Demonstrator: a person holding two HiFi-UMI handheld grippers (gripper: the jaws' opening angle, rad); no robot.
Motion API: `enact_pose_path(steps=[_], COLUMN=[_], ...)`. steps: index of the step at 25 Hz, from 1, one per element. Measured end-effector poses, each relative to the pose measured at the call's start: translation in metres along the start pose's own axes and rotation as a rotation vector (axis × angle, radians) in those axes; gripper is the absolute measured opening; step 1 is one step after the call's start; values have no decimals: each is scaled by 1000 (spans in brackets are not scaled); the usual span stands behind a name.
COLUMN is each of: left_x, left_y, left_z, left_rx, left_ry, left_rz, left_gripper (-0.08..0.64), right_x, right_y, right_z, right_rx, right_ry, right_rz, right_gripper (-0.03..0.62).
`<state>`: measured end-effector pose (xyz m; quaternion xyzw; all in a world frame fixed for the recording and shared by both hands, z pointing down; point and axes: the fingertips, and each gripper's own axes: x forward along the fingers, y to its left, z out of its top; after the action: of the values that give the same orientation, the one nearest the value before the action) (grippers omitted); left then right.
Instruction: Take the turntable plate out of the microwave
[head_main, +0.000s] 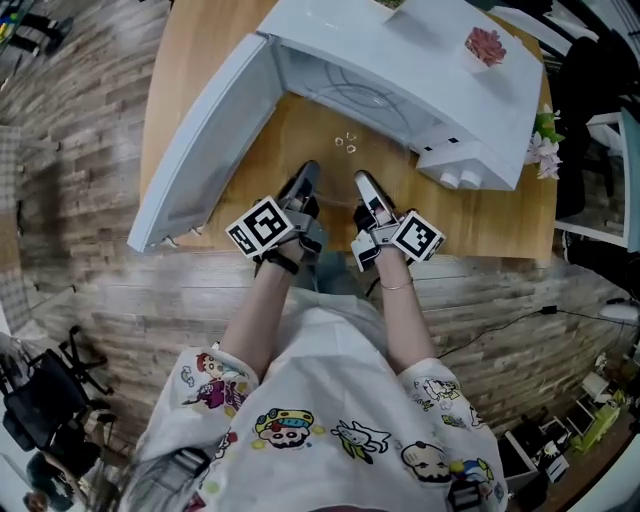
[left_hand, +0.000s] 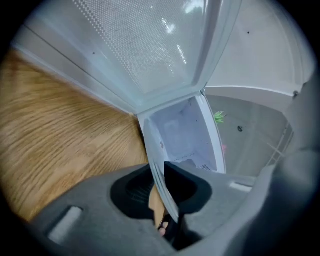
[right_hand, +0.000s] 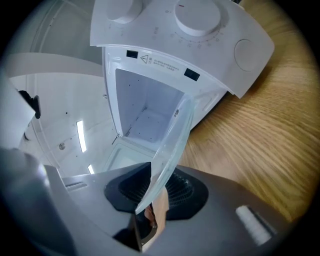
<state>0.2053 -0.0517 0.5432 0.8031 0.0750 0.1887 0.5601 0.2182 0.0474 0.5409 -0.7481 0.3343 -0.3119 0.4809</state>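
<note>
Open microwave (head_main: 400, 62), wooden table (head_main: 500, 215), left tongs (head_main: 307, 175), right tongs (head_main: 361, 184), turntable plate (head_main: 346, 142) between

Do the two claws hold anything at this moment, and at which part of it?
Yes. Both hold the glass turntable plate by its rim: the left claw and the right claw each pinch the edge at a separate spot.

A brown wooden table with a microwave on it

The table (head_main: 200, 60) stood on a plank floor (head_main: 90, 300). A white microwave (head_main: 420, 70) sat on it (its door (head_main: 200, 150) was wide open), and pale flowers (head_main: 545, 150) showed at the right edge.
</note>
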Motion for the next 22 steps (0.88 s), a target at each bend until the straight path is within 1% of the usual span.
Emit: enact_pose_path(steps=[3, 7, 12, 18, 22], left_x=[-13, -33, -57, -93, -121], left_y=[-3, -9, -14, -26, -32], left_z=[-3, -5, -8, -14, -18], left_rx=[-1, 6, 25, 47, 55], left_ry=[7, 21, 49, 70, 89], left_rz=[-13, -35, -55, -92, -116], left_gripper=[60, 60, 60, 58, 60], right_x=[-8, -20, -34, -54, -67], right_y=[8, 21, 34, 60, 77], right_z=[-9, -23, -43, -67, -86], right_rx=[-12, -52, -65, -73, -103], right_ry=[-3, -17, -47, -80, -80], right_rz=[2, -6, -10, 25, 35], right_gripper=[98, 100, 103, 103, 103])
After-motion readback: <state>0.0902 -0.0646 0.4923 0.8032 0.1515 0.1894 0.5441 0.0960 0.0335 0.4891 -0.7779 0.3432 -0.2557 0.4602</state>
